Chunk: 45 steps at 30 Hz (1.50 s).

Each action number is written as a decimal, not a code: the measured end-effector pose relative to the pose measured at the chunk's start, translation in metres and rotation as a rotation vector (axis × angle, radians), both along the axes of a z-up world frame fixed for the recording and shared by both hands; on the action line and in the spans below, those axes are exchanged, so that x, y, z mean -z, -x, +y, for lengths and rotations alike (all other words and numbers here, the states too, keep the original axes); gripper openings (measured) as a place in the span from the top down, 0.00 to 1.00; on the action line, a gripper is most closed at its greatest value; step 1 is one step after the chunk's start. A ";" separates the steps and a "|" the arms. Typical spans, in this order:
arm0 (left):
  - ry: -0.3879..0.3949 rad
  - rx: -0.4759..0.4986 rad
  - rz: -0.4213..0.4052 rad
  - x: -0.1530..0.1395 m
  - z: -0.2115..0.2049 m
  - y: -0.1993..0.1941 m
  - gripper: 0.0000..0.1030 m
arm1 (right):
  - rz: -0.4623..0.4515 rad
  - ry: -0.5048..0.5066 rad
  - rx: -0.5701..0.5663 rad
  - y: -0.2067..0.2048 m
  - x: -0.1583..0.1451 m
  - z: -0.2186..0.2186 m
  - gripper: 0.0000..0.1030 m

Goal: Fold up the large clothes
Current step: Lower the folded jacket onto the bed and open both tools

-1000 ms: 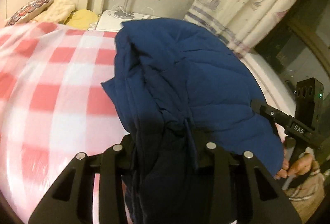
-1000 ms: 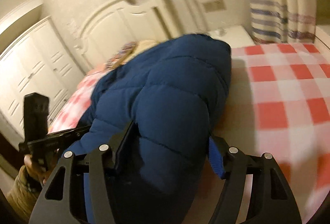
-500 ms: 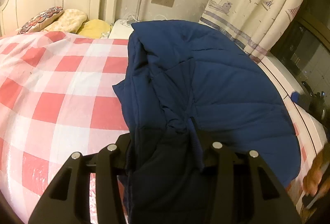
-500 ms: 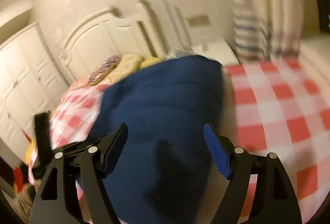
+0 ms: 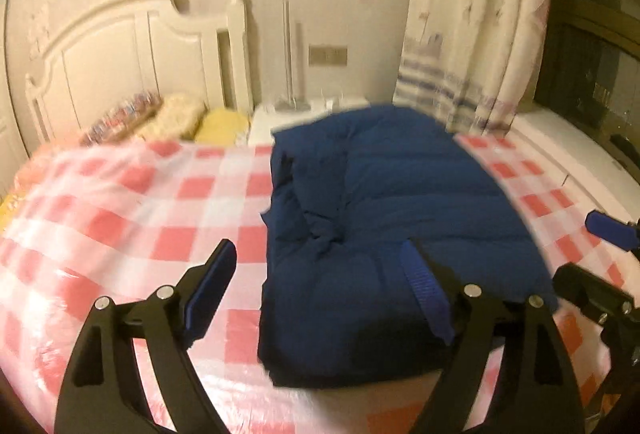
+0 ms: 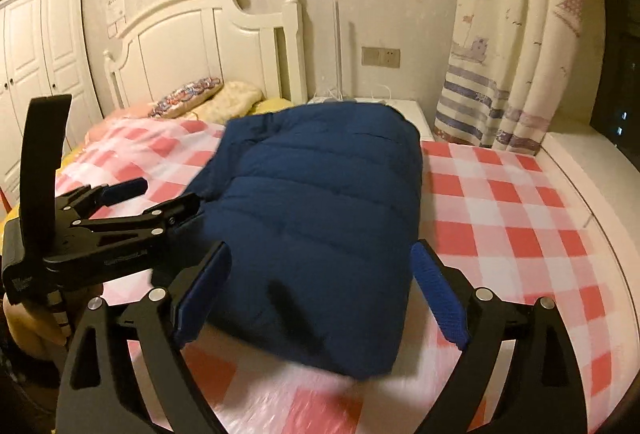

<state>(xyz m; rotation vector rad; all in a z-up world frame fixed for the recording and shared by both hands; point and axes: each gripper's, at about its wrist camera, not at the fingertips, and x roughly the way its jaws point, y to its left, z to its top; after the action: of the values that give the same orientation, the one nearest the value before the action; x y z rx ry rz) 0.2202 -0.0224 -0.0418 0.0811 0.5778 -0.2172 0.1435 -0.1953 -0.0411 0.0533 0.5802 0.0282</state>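
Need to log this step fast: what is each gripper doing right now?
Left gripper: jaws opening, holding nothing; the blue jacket lies free on the bed.
Right gripper: jaws opening, holding nothing, clear of the jacket.

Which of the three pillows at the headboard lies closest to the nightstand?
The plain yellow pillow, next to the white nightstand; the cream pillow and patterned pillow lie farther left.

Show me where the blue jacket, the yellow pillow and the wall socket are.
blue jacket [image 6: 320, 218]: right wrist view, middle of its quilted top.
yellow pillow [image 5: 222, 124]: left wrist view, its top face, beside the headboard.
wall socket [image 6: 381, 57]: right wrist view, centre of its plate.
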 end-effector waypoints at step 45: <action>-0.020 -0.146 -0.241 -0.064 0.011 0.162 0.02 | -0.210 0.161 0.144 0.129 -0.064 0.037 0.04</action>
<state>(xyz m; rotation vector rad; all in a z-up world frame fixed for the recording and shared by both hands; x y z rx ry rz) 0.0577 -0.0119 0.0224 0.0829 0.3442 -0.0576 0.0146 -0.1582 0.0233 -0.0642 0.3656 -0.1515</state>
